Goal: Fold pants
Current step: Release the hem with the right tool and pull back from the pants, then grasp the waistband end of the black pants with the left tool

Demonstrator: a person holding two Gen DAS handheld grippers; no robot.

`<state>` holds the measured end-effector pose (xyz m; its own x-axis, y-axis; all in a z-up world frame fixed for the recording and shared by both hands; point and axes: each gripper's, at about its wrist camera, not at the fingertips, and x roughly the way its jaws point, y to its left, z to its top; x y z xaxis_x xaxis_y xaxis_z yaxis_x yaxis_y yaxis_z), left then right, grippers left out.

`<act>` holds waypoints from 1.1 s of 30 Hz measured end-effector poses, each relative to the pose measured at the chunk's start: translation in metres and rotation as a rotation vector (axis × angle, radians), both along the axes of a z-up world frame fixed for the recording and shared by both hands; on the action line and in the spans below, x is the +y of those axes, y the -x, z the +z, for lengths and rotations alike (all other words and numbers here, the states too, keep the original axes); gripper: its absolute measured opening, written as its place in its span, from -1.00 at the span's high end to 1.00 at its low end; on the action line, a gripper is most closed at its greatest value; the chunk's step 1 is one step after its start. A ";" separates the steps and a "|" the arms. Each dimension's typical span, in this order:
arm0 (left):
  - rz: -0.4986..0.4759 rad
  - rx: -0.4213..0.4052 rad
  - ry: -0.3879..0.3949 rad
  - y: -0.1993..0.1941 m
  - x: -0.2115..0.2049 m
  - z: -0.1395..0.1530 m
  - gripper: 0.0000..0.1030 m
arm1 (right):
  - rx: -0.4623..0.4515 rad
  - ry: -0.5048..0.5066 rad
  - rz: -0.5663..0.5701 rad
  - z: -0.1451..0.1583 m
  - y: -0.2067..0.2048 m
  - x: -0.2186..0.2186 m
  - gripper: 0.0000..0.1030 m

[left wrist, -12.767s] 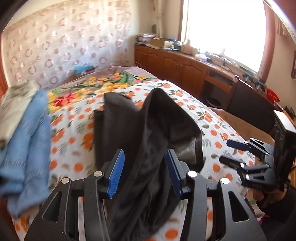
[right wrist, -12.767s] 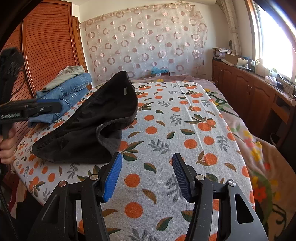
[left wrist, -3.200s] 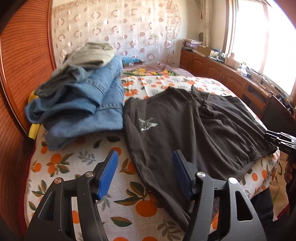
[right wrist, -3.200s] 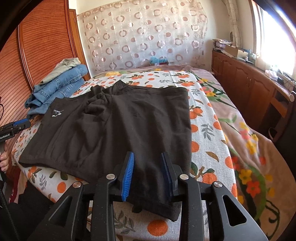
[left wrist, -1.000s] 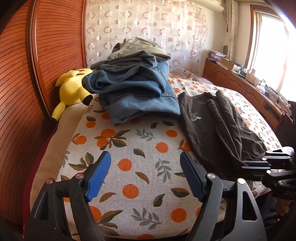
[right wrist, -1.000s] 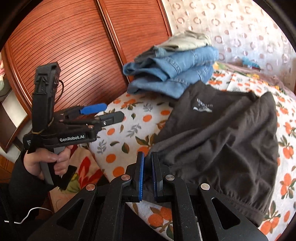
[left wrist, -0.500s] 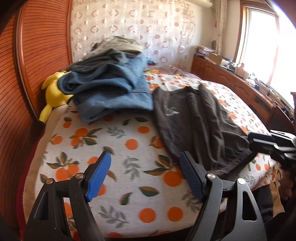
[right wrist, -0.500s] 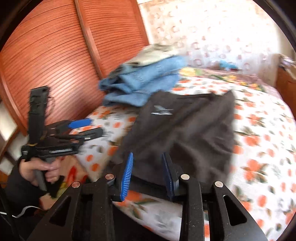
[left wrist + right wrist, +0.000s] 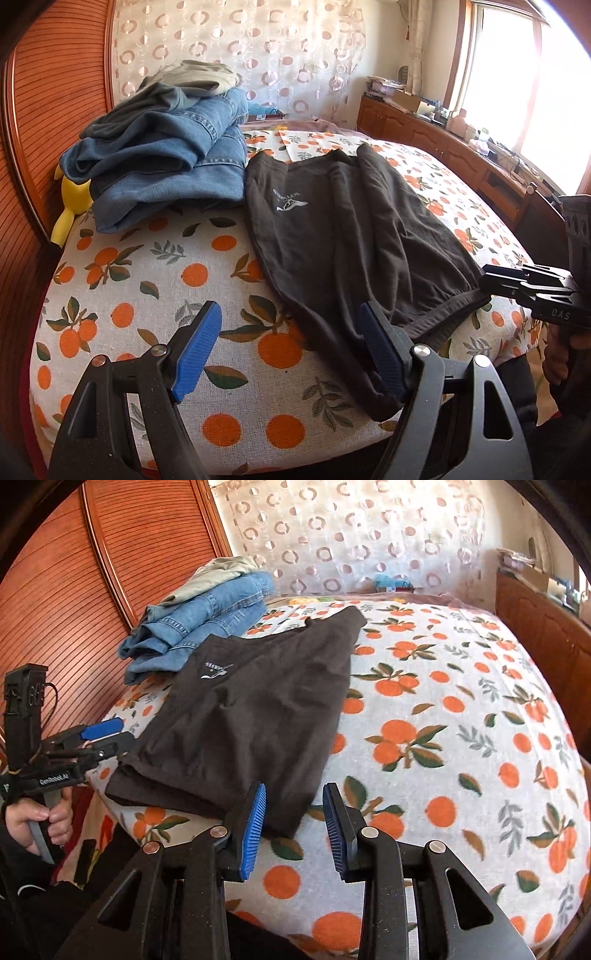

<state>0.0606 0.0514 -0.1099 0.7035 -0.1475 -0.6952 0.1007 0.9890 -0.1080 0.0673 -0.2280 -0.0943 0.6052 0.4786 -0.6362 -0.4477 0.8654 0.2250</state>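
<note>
Pants folded lengthwise on bed; left tongs and right tongs gape empty, ready for cross-fold.

Bedroom: bed, curtain, wooden cabinets.

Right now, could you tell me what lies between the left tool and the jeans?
Only bare orange-print sheet separates the left tool from the jeans, in the left wrist view.
</note>
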 end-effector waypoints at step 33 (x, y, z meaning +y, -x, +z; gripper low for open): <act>-0.109 -0.052 -0.033 -0.046 -0.036 0.022 -0.51 | -0.048 0.030 -0.210 0.012 -0.009 -0.110 0.55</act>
